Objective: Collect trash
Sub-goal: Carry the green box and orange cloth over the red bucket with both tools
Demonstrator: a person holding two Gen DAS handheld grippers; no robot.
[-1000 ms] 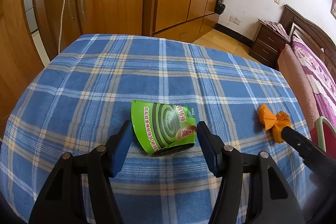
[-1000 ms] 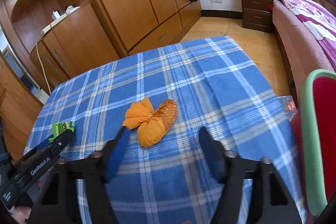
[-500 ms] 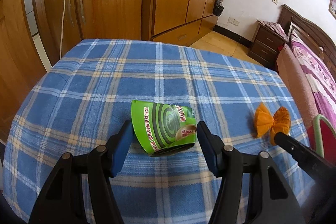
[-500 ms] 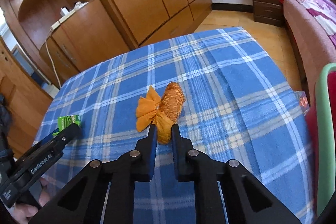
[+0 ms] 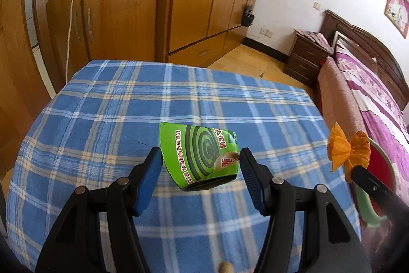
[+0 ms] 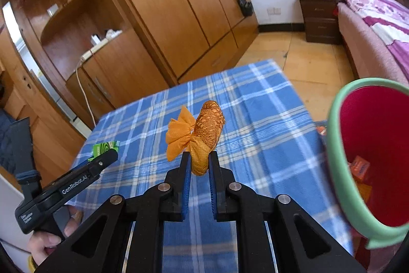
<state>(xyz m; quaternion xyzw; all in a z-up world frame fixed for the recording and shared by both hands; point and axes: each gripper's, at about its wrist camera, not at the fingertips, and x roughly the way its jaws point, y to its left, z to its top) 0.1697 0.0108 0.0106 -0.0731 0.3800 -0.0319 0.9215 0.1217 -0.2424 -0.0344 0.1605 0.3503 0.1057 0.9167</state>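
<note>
- Nearest, an orange wrapper (image 6: pixel 204 134) is clamped in the right gripper (image 6: pixel 199 163), whose jaws have just been closing on it, above the plaid cloth (image 6: pixel 255 124).
- Likewise, a green packet (image 5: pixel 202 155) is gripped between the left gripper (image 5: pixel 200 163) pads, seemingly lifted.
- Right of these, the red bin (image 6: pixel 340 170) is judged the next target: carrying over the rim, then release.

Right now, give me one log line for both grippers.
left gripper: shut on green packet, lifted | right gripper: shut on orange wrapper, lifted | red bin: right of table
</note>
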